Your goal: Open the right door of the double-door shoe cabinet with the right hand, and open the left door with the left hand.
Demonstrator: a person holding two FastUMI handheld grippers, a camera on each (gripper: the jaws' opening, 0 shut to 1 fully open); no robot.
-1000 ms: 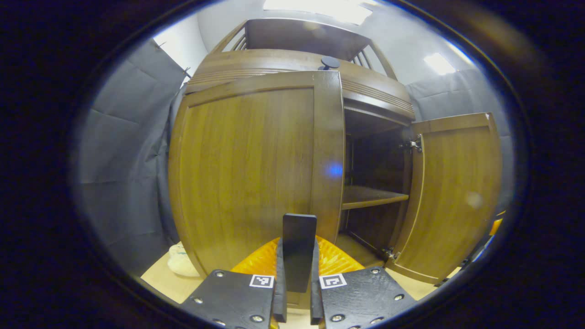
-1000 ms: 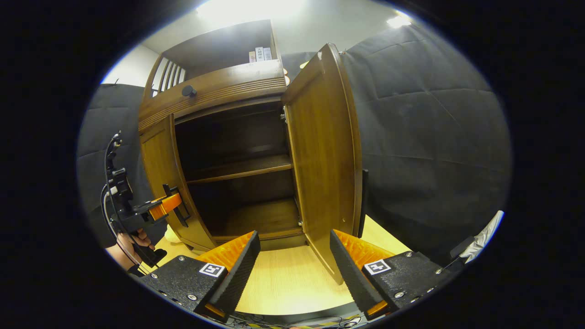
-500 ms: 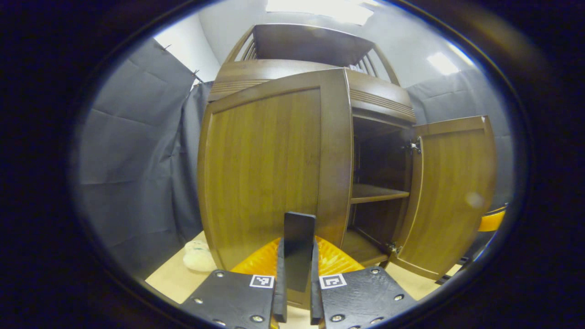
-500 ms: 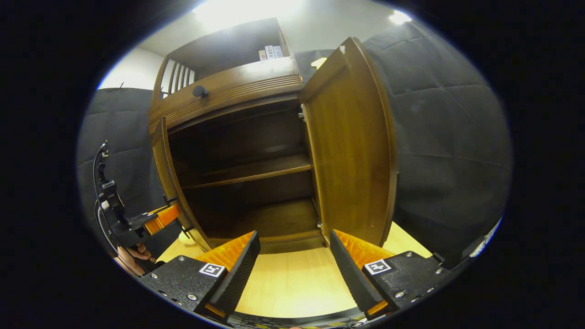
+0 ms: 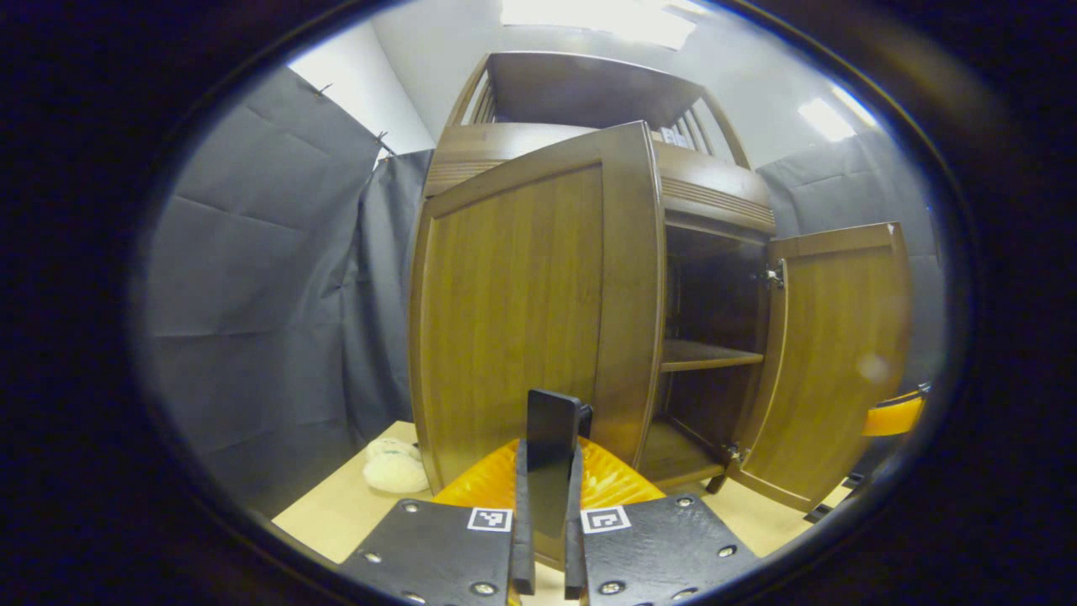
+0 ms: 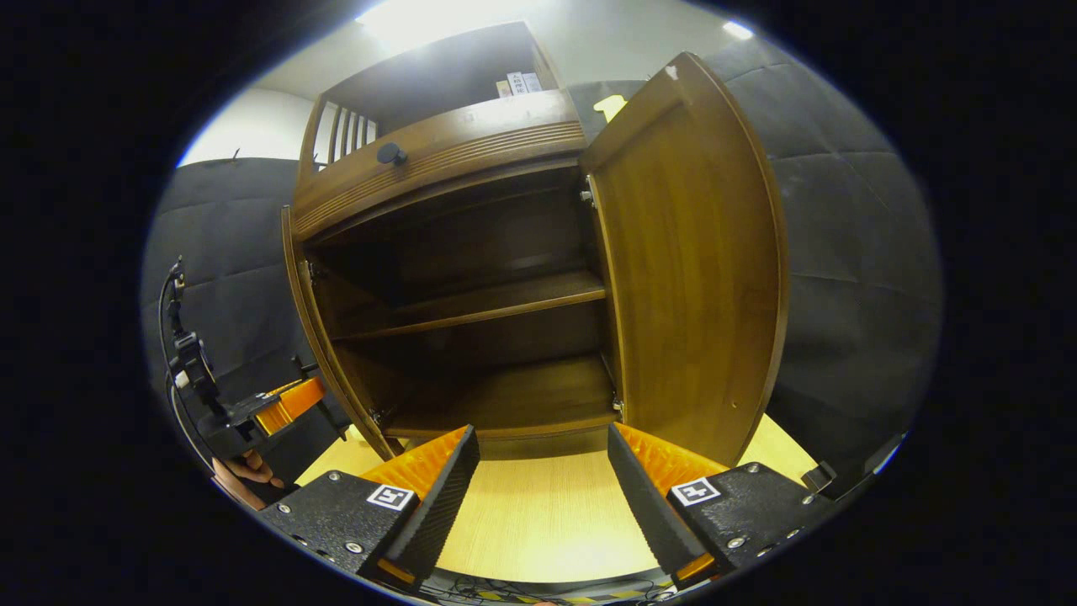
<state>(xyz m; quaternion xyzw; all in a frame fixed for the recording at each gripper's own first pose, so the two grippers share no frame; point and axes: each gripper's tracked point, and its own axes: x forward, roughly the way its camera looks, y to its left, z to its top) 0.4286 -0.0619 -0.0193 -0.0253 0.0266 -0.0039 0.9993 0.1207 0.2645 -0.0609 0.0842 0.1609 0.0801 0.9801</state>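
- In the left gripper view, the left hand-held gripper [image 5: 545,505] sits at 6 o'clock with its fingers pressed onto a flat black handle [image 5: 551,459] — the pull of the left door [image 5: 522,311].
- That left door stands swung out from the shoe cabinet [image 5: 715,181], its outer face toward the camera and filling the centre of the view.
- At 3 o'clock in the same view, the right door [image 5: 841,353] hangs wide open on its hinges, with a shelf [image 5: 707,358] showing in the dark gap between the two doors.
- A pale soft object [image 5: 394,470] lies on the light wood tabletop [image 5: 336,513] at 7 o'clock, just beside the left door's lower edge.
- In the right gripper view, the right hand-held gripper [image 6: 543,488] is spread wide — nothing between its fingers — over the tabletop in front of the cabinet.
- There the cabinet interior lies open: one shelf across the middle, the right door at 2 o'clock, the left door seen edge-on at 9 o'clock.
- The left hand-held gripper appears at 8 o'clock, a hand [image 6: 248,470] holding it.
- A round dark knob [image 6: 389,153] sits on the band above the doors.
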